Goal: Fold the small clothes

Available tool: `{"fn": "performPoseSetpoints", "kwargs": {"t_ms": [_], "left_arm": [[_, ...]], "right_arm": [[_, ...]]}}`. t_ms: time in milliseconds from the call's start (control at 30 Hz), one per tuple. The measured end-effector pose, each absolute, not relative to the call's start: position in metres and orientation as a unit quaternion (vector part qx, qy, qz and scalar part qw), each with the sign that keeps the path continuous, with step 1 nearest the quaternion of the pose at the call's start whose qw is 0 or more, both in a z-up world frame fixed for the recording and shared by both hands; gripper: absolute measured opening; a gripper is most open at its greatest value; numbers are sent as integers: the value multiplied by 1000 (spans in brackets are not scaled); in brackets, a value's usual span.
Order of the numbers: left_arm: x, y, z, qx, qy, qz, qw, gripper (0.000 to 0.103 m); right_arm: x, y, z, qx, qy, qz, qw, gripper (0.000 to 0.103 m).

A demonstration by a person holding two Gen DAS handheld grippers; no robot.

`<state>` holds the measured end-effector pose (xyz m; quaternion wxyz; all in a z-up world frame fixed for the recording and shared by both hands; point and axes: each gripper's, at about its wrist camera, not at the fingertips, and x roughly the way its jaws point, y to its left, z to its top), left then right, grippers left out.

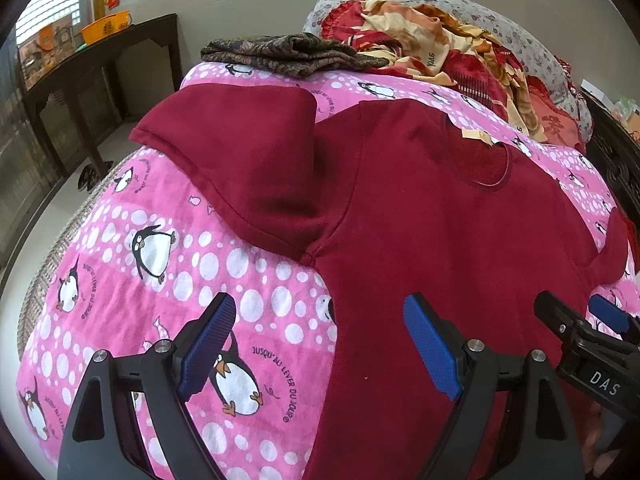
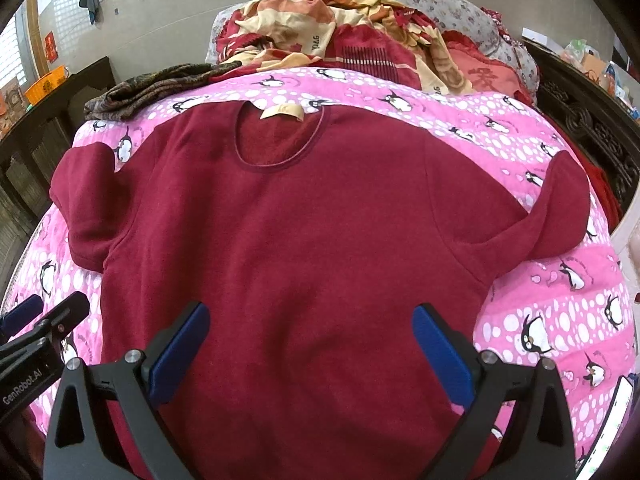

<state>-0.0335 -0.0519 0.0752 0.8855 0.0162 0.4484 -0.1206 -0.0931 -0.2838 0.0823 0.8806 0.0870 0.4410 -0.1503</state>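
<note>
Quilted pink penguin bedspread (image 2: 540, 280); fleecy maroon shirt (image 2: 304, 240) flat; left gripper (image 1: 320, 344), right gripper (image 2: 312, 344) fingers spread.

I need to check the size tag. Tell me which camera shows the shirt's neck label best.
The right wrist view: the cream neck label faces the camera, whole, at the collar of the maroon shirt. The left wrist view shows the label only obliquely and smaller. Its print is unreadable in both.

Fuzzy matt fleece shirt (image 2: 304, 240) (quilted cotton bedspread (image 2: 560, 320) beneath).
</note>
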Motion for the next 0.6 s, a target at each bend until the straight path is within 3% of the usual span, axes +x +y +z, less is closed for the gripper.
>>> {"fn": "performPoseSetpoints", "kwargs": {"t_ms": [600], "left_arm": [[-26,-50,70,16,455,-115,883,69]], "right_arm": [[-85,-277,77,92,446,-145,878,103]]}}
